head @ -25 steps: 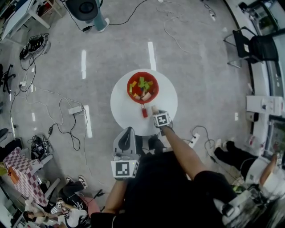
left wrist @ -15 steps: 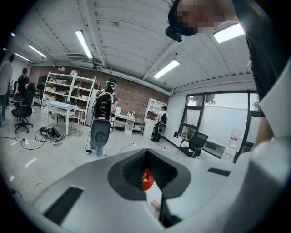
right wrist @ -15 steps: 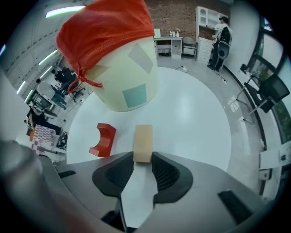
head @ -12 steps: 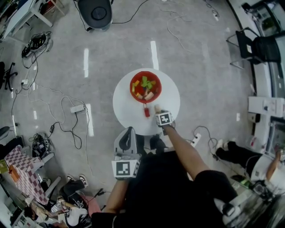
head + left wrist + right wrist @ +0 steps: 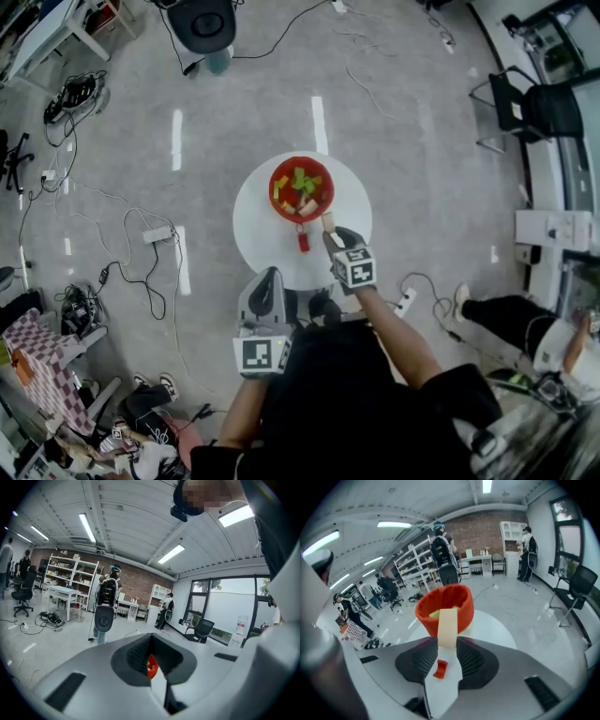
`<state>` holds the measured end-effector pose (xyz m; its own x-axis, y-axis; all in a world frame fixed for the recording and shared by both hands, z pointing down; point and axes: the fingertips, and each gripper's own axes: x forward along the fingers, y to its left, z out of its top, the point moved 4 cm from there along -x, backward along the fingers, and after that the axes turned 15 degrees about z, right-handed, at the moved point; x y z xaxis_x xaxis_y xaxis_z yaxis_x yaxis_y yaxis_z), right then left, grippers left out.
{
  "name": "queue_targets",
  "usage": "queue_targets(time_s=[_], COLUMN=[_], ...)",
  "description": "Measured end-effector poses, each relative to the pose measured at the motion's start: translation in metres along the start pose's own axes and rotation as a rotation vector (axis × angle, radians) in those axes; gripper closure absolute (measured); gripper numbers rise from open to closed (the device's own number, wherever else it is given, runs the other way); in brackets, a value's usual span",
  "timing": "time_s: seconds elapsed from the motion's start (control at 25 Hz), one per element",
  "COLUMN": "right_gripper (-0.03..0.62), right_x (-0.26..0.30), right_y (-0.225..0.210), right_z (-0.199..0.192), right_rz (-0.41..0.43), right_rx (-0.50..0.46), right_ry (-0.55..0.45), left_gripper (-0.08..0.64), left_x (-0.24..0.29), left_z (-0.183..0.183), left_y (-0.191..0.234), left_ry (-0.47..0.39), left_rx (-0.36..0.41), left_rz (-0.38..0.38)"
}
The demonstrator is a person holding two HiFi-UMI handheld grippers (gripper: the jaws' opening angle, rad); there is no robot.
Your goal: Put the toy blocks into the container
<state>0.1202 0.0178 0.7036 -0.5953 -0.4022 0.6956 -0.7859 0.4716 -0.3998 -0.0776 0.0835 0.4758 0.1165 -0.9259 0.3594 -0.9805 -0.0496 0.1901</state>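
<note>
A round white table point(image 5: 258, 225) sits at the centre of the head view. The red container point(image 5: 273, 195), at its upper edge, already holds several coloured toy blocks.

The left gripper point(image 5: 270, 277) waits below the table. Its jaws are only slightly apart, with nothing between them.

The right gripper point(image 5: 329, 230) was low at the table's lower right a second ago. It now sits higher in the frame, just below and right of the container. Its jaws have just closed in and now clamp a cream block point(image 5: 448, 625), so that block is off the table and looks ready to drop in.

A small red block point(image 5: 304, 240) still lies on the table below the container and remains to be collected.
</note>
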Motion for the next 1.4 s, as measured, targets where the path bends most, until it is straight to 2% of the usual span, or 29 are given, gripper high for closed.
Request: queue_targets(time_s=[0.08, 0.16, 0.28, 0.44, 0.52, 0.68, 0.84, 0.92, 1.0, 1.08, 1.24, 1.4], right_gripper=[0.469, 0.469, 0.469, 0.469, 0.469, 0.468, 0.469, 0.498, 0.565, 0.594, 0.594, 0.595], right_x=[-0.009, -0.008, 0.014, 0.037, 0.04, 0.033, 0.01, -0.003, -0.012, -0.013, -0.003, 0.023], right_y=[0.011, 0.02, 0.021, 0.018, 0.017, 0.016, 0.023, 0.027, 0.026, 0.023, 0.017, 0.013], right_z=[0.025, 0.046, 0.059, 0.059, 0.06, 0.063, 0.071, 0.073, 0.069, 0.058, 0.031, -0.004], right_rz=[0.021, 0.037, 0.039, 0.021, 0.016, 0.014, 0.029, 0.017, -0.015, -0.032, -0.031, -0.031], right_rx=[-0.036, -0.076, -0.105, -0.089, -0.092, -0.085, -0.068, -0.084, -0.099, -0.09, -0.059, -0.011], right_ry=[-0.084, -0.122, -0.096, -0.011, -0.007, -0.054, -0.164, -0.211, -0.23, -0.22, -0.171, -0.055], left_gripper=[0.561, 0.561, 0.561, 0.561, 0.561, 0.561, 0.561, 0.561, 0.561, 0.561, 0.561, 0.561], left_x=[-0.002, -0.005, -0.006, -0.01, -0.011, -0.011, -0.011, -0.011, -0.01, -0.009, -0.008, -0.008], left_z=[0.001, 0.001, -0.001, 0.0, 0.001, -0.002, -0.003, -0.002, 0.0, 0.002, 0.0, -0.002], left_y=[-0.001, -0.002, -0.001, 0.0, 0.001, 0.005, 0.005, 0.004, 0.003, 0.003, 0.006, 0.01], left_ry=[-0.011, -0.01, -0.009, -0.008, -0.013, -0.007, -0.019, -0.024, -0.037, -0.05, -0.032, -0.029], left_rx=[-0.003, 0.003, 0.005, 0.0, 0.003, 0.003, -0.003, -0.005, -0.008, -0.004, -0.015, -0.012], left_rz=[0.0, 0.002, 0.008, 0.016, 0.019, 0.029, 0.025, 0.021, 0.02, 0.017, 0.018, 0.023])
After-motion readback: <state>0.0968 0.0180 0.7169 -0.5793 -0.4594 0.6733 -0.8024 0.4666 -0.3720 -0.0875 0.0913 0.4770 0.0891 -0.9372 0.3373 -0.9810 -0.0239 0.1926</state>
